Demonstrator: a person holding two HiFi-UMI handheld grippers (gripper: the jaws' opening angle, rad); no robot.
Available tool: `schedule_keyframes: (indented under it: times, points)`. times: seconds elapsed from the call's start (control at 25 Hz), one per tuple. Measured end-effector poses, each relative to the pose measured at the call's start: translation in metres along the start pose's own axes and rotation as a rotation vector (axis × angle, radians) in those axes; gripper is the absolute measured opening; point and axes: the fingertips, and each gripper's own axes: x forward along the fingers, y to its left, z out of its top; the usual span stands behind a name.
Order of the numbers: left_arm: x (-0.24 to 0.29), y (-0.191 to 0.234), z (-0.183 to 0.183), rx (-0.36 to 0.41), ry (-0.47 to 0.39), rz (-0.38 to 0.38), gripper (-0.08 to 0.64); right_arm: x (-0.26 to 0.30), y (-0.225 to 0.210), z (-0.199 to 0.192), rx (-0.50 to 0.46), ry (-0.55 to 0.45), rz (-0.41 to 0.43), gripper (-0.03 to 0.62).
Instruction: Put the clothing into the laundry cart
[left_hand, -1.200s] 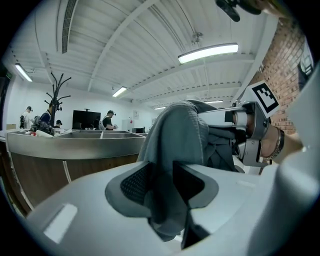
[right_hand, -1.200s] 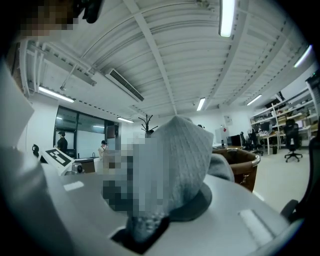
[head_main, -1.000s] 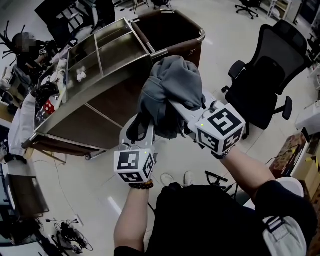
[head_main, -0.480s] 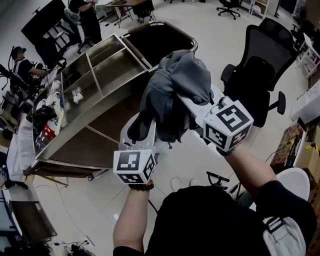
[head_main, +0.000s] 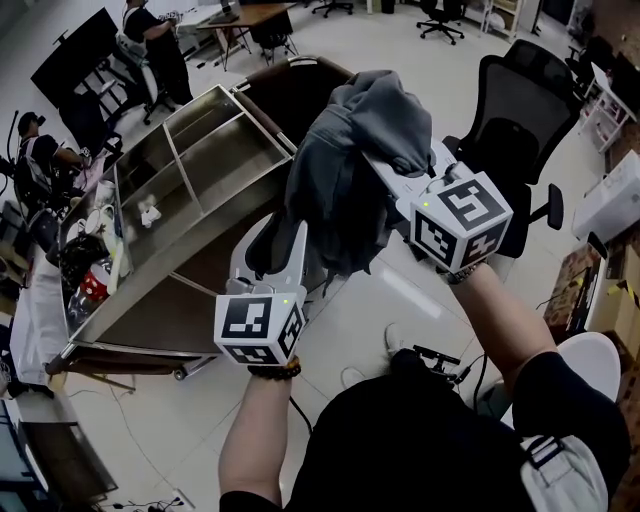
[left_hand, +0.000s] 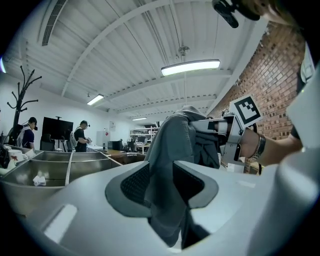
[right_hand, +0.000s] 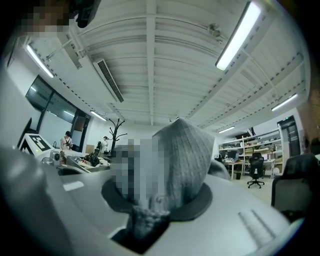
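Observation:
A grey garment (head_main: 345, 170) hangs bunched in the air between both grippers, over the near corner of the steel-lined laundry cart (head_main: 215, 150). My left gripper (head_main: 285, 245) is shut on the garment's lower left fold; in the left gripper view the cloth (left_hand: 167, 165) fills the gap between the jaws. My right gripper (head_main: 385, 165) is shut on the garment's upper part, and in the right gripper view the grey knit (right_hand: 185, 155) bulges out of its jaws. The cart (left_hand: 50, 167) has dividers and lies just beyond the cloth.
A black office chair (head_main: 530, 110) stands close on the right. Left of the cart is a cluttered table (head_main: 85, 260), with two people (head_main: 150, 45) behind it. A coat rack (left_hand: 22, 95) stands at the far left. A brick wall (left_hand: 270, 75) runs along the right.
Both grippers have risen together with the grey garment still gripped, and it now hangs higher over the cart's near corner.

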Motion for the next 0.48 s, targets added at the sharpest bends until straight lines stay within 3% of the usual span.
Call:
schedule_keyframes:
  times: [0.48]
  points:
    - [0.069, -0.003, 0.02, 0.006, -0.032, 0.086, 0.139, 0.036, -0.082, 0.045, -0.028, -0.05, 0.064, 0.132]
